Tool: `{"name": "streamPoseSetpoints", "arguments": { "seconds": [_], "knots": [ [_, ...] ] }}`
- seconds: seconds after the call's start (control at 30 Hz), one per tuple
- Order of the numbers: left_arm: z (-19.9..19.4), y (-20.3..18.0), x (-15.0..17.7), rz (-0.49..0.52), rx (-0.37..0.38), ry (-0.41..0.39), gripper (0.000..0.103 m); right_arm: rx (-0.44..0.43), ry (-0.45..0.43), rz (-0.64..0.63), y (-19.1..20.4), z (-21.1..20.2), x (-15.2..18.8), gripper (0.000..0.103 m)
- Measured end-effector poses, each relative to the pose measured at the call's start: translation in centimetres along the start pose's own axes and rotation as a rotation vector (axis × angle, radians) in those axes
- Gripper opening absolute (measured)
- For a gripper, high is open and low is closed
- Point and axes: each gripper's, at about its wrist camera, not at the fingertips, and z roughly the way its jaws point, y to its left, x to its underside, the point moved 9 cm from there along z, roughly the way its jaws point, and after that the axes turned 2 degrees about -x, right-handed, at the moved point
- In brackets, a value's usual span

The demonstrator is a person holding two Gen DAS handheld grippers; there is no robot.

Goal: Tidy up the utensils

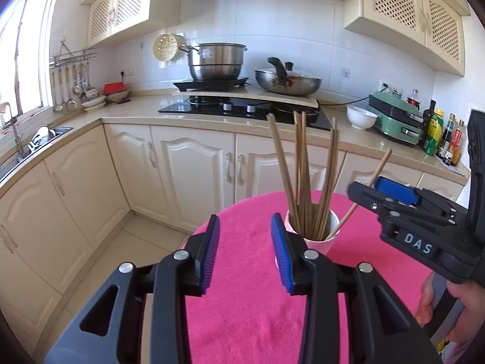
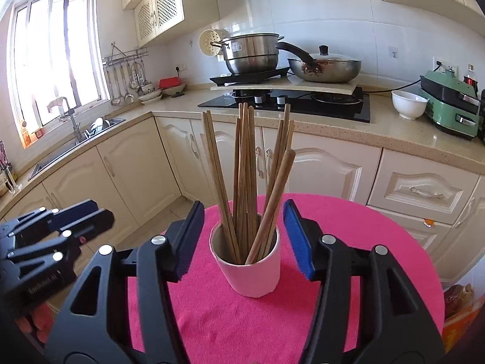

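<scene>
A white cup (image 2: 251, 273) stands on a round table with a pink cloth (image 2: 363, 242). Several brown wooden chopsticks (image 2: 244, 170) stand in it, fanned out. One chopstick (image 2: 272, 203) leans to the right. My right gripper (image 2: 244, 236) is open, its jaws on either side of the cup, touching nothing. In the left wrist view the cup (image 1: 315, 236) sits just right of my open, empty left gripper (image 1: 245, 248). The right gripper (image 1: 391, 194) shows there at the right, beside the leaning chopstick (image 1: 363, 191). The left gripper (image 2: 75, 215) shows at the left in the right wrist view.
Cream kitchen cabinets (image 1: 194, 170) and a counter run behind the table. On the counter are a steel pot (image 1: 216, 60), a lidded pan (image 1: 288, 82), a white bowl (image 1: 360, 116), a green appliance (image 1: 397, 118) and bottles (image 1: 439, 133). A sink (image 1: 36, 142) lies at the left.
</scene>
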Motion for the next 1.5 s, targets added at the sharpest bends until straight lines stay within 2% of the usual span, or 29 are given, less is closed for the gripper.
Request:
{"name": "streamPoseSetpoints", "arguments": {
  "seconds": [0.13,0.27,0.47,0.6,0.8,0.87,1.0,1.1,1.3,1.5],
  "knots": [
    [-2.1,1.1,-0.8,-0.02,-0.018,-0.012,0.039,0.006,0.007,-0.005,0.3,-1.9,-0.7,0.065],
    [-4.6,2.3,-1.9,-0.017,-0.048,-0.031,0.045,0.029,-0.01,-0.003,0.9,-4.1,-1.5,0.072],
    [-8.8,4.4,-3.2,-0.035,-0.049,-0.063,0.047,0.101,-0.075,0.018,2.8,-9.0,-3.0,0.081],
    [-12.9,5.5,-3.9,-0.008,-0.045,-0.095,0.051,0.151,-0.115,0.023,5.1,-12.9,-3.4,0.087],
    [-20.2,7.1,-4.0,0.027,0.006,-0.136,0.056,0.219,-0.156,0.032,10.8,-20.2,-3.2,0.09],
    [-22.6,7.5,-3.7,0.049,0.019,-0.132,0.062,0.227,-0.158,0.024,13.2,-22.8,-2.7,0.092],
    [-26.6,8.5,-3.1,0.065,0.024,-0.133,0.064,0.249,-0.166,0.023,16.8,-27.2,-1.6,0.094],
    [-30.1,9.0,-2.8,0.064,0.042,-0.155,0.07,0.251,-0.18,0.044,18.5,-30.0,-1.1,0.094],
    [-35.0,8.3,-2.6,0.088,0.07,-0.181,0.072,0.296,-0.211,0.055,21.0,-35.5,-0.9,0.095],
    [-38.5,6.5,-2.8,0.109,0.098,-0.21,0.073,0.324,-0.231,0.034,21.9,-38.8,-1.4,0.095]
  ]
}}
